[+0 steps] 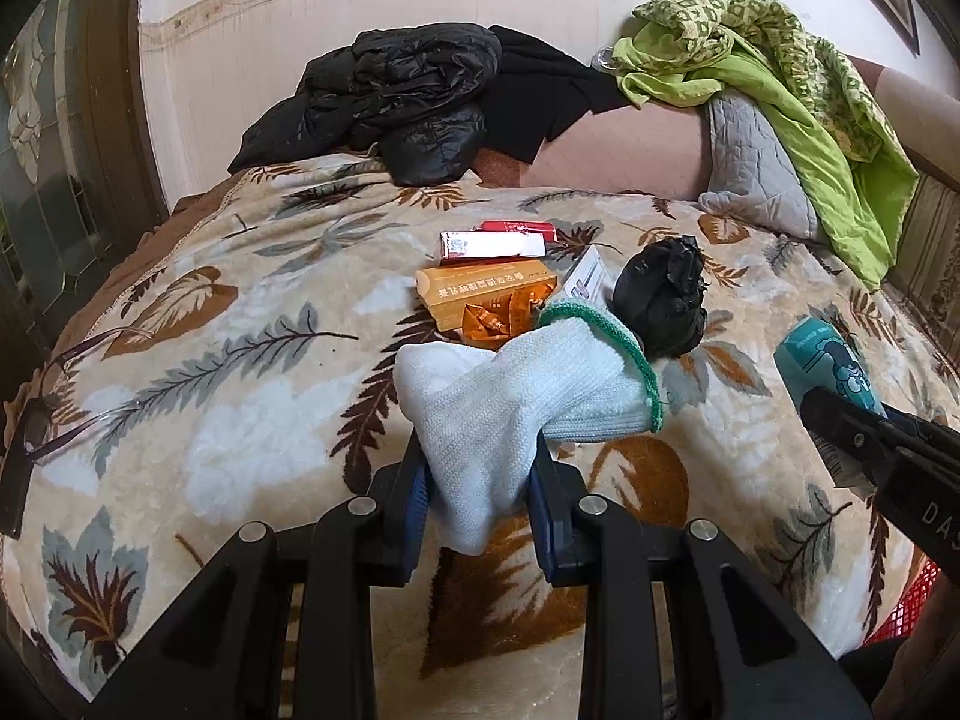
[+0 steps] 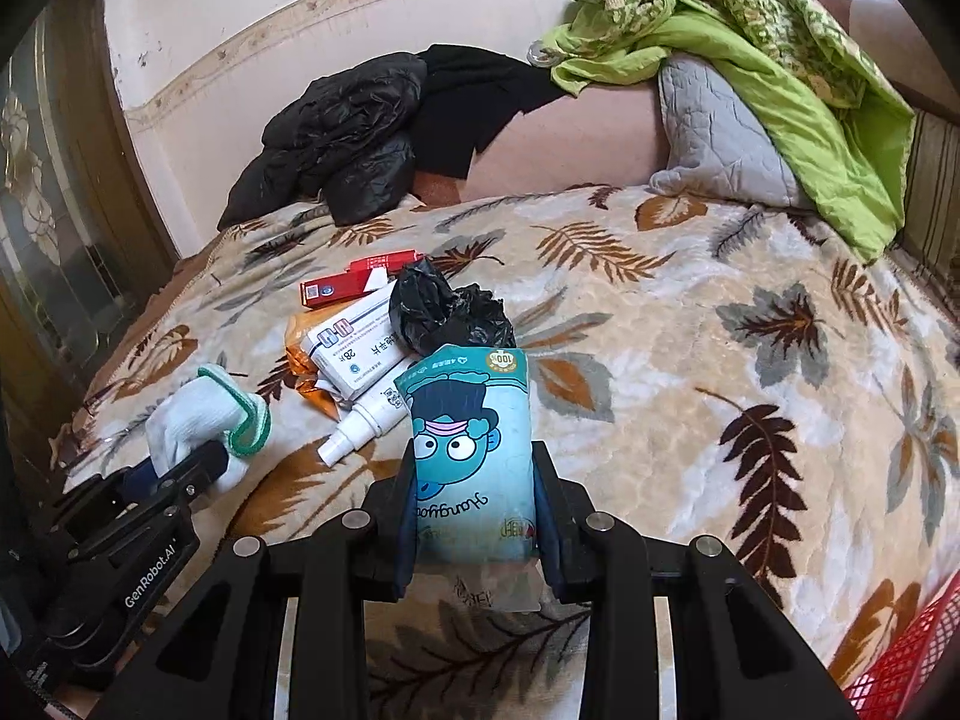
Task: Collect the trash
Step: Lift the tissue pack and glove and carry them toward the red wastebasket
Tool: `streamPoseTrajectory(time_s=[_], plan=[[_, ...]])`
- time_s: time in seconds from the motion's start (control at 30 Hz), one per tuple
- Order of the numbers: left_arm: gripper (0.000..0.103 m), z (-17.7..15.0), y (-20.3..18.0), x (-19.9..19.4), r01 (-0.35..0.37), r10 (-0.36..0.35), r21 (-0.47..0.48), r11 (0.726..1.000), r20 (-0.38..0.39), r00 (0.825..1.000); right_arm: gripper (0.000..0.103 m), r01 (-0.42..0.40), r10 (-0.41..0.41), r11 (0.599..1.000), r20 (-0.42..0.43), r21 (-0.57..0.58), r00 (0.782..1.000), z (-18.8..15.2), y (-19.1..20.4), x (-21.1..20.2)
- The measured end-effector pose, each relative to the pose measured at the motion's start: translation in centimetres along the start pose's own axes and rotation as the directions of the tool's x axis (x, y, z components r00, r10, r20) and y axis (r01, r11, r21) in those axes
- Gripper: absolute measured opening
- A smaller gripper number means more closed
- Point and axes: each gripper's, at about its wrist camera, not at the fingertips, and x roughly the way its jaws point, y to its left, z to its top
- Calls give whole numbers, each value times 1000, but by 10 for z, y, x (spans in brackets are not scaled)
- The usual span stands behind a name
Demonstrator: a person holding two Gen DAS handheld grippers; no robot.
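Observation:
My left gripper [image 1: 480,474] is shut on a white glove with a green cuff [image 1: 522,384], held above the bed; it also shows in the right wrist view [image 2: 198,420]. My right gripper [image 2: 474,474] is shut on a teal cartoon pouch [image 2: 471,456], also seen at the right of the left wrist view [image 1: 828,360]. On the leaf-patterned blanket [image 2: 690,360] lie a crumpled black bag [image 2: 444,312], a white medicine box [image 2: 354,348], an orange box [image 1: 486,294], red and white boxes [image 1: 492,243] and a small white spray bottle [image 2: 366,426].
A black jacket [image 1: 390,102], a grey pillow [image 1: 756,168] and a green cloth [image 1: 780,78] lie at the head of the bed. A red mesh basket [image 2: 912,660] is at the lower right. Glasses [image 1: 60,396] lie at the blanket's left edge.

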Motion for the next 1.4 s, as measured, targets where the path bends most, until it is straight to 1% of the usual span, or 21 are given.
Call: streamPoseTrajectory(time_s=[0.13, 0.23, 0.43, 0.67, 0.97, 1.1, 1.4], plan=[[28, -1, -2, -1, 2, -2, 2, 1000, 6, 1000, 35, 60, -60, 997, 19, -41, 998, 1, 8, -5], [28, -2, -3, -2, 3, -3, 7, 1000, 13, 1000, 35, 89, -88, 993, 21, -72, 996, 2, 11, -8], [28, -2, -4, -5, 8, -8, 11, 1000, 18, 1000, 35, 123, -119, 986, 41, -112, 992, 1, 16, -19], [28, -2, -8, -12, 23, -24, 26, 999, 45, 999, 35, 155, -148, 978, 61, -138, 987, -3, 18, -31], [28, -4, -12, -19, 43, -47, 55, 998, 67, 997, 35, 149, -142, 981, 68, -124, 988, -9, 16, -39], [28, -4, -15, -20, 55, -59, 73, 996, 63, 996, 35, 134, -127, 985, 67, -110, 990, -10, 14, -44], [28, -9, -32, -32, 91, -100, 136, 987, 59, 993, 35, 62, -59, 997, 64, -47, 996, -16, -5, -59]])
